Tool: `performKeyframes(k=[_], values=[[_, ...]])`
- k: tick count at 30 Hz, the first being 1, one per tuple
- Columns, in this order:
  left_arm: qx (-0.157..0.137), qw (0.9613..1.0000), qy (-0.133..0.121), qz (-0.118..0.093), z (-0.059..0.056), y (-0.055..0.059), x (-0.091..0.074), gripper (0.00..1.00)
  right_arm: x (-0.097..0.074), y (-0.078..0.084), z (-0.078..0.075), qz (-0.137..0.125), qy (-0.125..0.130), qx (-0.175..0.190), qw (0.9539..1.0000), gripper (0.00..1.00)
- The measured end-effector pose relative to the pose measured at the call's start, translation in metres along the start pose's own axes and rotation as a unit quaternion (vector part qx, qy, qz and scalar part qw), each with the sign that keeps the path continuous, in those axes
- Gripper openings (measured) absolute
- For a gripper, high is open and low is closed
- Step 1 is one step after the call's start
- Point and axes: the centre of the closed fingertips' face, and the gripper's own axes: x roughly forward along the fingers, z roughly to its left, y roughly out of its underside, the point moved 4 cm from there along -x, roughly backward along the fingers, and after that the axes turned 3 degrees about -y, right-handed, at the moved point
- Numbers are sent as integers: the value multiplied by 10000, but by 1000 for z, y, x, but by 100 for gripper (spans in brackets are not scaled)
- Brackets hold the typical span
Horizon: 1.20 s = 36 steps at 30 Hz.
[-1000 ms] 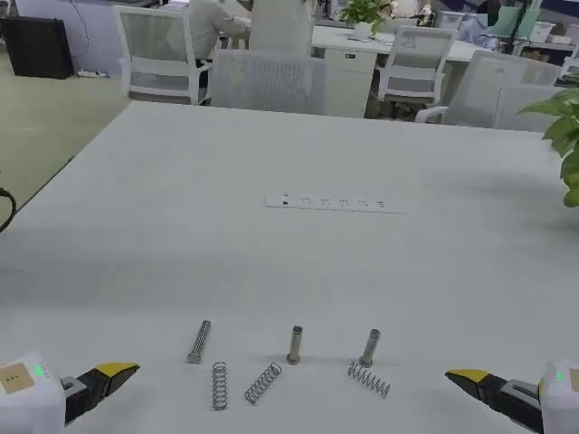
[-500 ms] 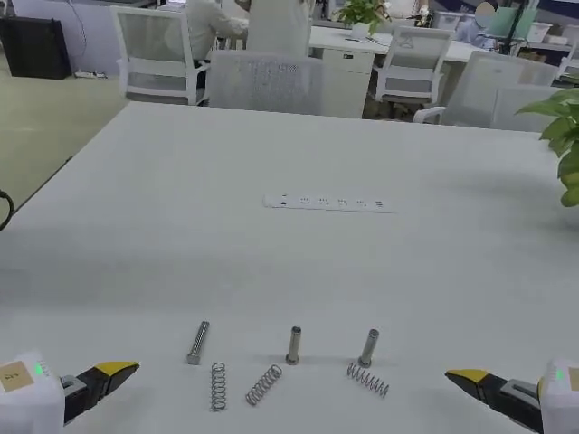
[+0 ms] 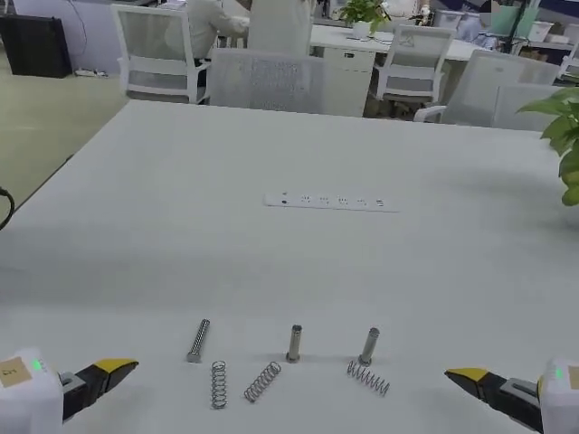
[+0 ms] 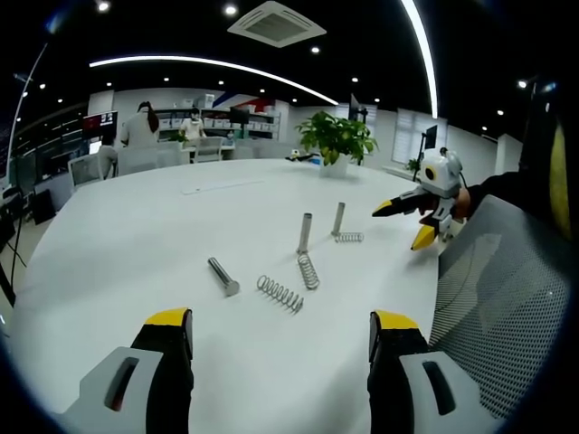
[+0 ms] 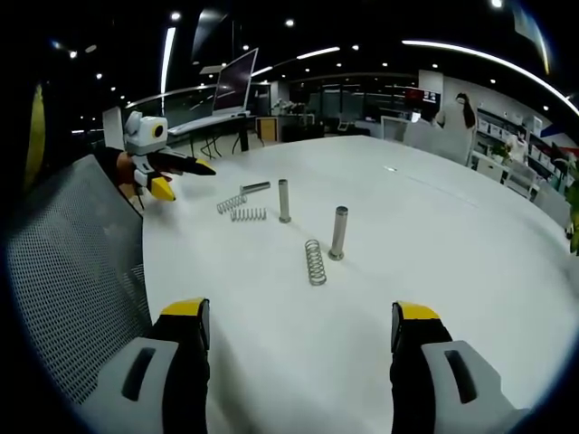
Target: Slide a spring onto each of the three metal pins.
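Three metal pins sit near the table's front edge. The left pin (image 3: 199, 340) lies on its side; the middle pin (image 3: 295, 344) and the right pin (image 3: 370, 345) stand upright. Three springs lie flat in front of them: the left spring (image 3: 218, 384), the middle spring (image 3: 262, 382) and the right spring (image 3: 368, 378). My left gripper (image 3: 113, 372) (image 4: 280, 325) hovers open at the bottom left, apart from the parts. My right gripper (image 3: 470, 380) (image 5: 300, 316) is open at the bottom right, facing the right pin (image 5: 338, 231) and its spring (image 5: 314, 261).
A white power strip (image 3: 331, 202) lies across the middle of the white table (image 3: 271, 154). Office chairs (image 3: 267, 80) stand along the far edge, and plant leaves (image 3: 565, 136) reach in at the right. A mesh chair back (image 4: 507, 289) is close beside the grippers.
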Motion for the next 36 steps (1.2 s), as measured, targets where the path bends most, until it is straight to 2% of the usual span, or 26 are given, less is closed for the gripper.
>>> performKeyframes(k=[36], values=[[-40, 10000, -4, 50, 2, 1, 1, 75, 1, 2, 1, 86, -28, 7, 10000, 81]])
